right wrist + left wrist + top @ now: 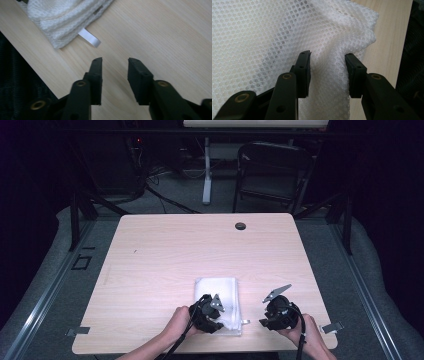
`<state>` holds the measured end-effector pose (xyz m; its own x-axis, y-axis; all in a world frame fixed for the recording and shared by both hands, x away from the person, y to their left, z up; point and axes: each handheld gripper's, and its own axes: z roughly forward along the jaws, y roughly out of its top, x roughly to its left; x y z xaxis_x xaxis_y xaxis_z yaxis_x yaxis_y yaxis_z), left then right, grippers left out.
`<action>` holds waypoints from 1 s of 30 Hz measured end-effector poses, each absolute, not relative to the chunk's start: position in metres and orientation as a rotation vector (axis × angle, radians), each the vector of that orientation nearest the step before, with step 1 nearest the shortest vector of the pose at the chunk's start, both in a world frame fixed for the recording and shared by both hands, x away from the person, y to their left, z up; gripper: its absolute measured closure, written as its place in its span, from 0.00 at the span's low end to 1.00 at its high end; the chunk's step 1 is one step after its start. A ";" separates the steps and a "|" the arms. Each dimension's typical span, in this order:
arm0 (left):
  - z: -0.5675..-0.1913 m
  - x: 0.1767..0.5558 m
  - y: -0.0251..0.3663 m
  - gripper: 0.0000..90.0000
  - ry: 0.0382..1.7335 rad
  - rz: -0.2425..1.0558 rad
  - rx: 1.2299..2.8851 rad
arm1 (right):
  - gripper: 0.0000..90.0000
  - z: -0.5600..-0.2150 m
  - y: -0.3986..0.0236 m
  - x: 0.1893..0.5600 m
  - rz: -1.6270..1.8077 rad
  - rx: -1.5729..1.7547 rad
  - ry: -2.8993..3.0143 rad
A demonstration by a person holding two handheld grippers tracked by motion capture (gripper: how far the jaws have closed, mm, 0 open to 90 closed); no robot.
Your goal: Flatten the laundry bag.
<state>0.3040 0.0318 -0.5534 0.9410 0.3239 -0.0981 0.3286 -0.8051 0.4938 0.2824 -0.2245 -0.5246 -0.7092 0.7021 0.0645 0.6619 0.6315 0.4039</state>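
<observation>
White mesh cloth (216,301) lies folded near table's (150,255) near edge; left gripper (328,72), part-open, straddles a raised fold, ungripped; right gripper (114,75) narrow, empty beside it; next: pinch fold.

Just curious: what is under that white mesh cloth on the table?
The white mesh cloth lies folded on the wooden table; pale wood shows faintly through its holes. Anything tucked within the folds is hidden.

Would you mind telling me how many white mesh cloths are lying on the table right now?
1. The white mesh cloth lies folded near the table's front edge, under the left gripper; the right gripper hovers beside it.
</observation>
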 end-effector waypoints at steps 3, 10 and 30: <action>-0.554 0.305 0.033 0.69 0.476 -0.027 2.561 | 0.92 -0.523 -0.216 0.279 0.691 1.115 2.764; -0.555 0.306 0.035 0.69 0.482 -0.041 2.548 | 1.00 -0.527 -0.174 0.275 0.658 0.973 2.861; -0.548 0.297 0.021 0.76 0.379 0.060 2.532 | 1.00 -0.557 -0.147 0.294 0.738 1.075 2.884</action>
